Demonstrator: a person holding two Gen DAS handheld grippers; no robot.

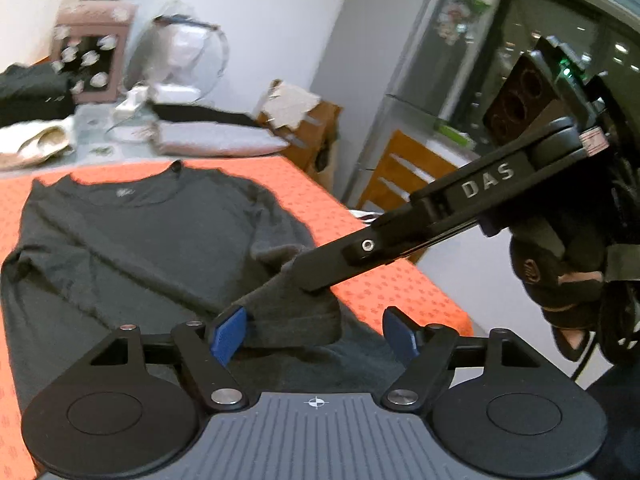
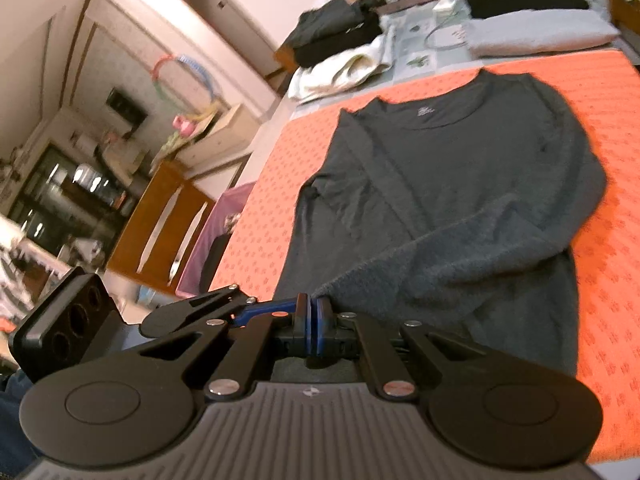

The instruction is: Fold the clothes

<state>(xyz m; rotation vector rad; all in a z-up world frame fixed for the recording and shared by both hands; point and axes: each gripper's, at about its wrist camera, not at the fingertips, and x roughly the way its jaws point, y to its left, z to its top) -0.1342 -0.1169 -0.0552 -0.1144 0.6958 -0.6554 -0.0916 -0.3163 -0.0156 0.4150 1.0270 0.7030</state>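
Note:
A dark grey long-sleeved shirt (image 1: pixel 132 240) lies flat on the orange cloth (image 1: pixel 360 236), collar at the far side. It also shows in the right wrist view (image 2: pixel 460 184). Its right sleeve (image 2: pixel 460 248) is folded across the body toward the hem. My right gripper (image 2: pixel 313 322) is shut on the sleeve cuff (image 1: pixel 296 316), holding it just above the shirt's lower part; it reaches in from the right in the left wrist view (image 1: pixel 316 276). My left gripper (image 1: pixel 316 332) is open, its blue pads either side of the lifted cuff without closing on it.
Folded grey (image 1: pixel 216 140) and black clothes, white fabric (image 2: pixel 344 68) and a pink box (image 1: pixel 92 52) lie beyond the orange cloth. A grey fridge (image 1: pixel 400 60) and wooden cabinet (image 1: pixel 408 168) stand right of the table. The orange cloth's right edge is close to my right gripper.

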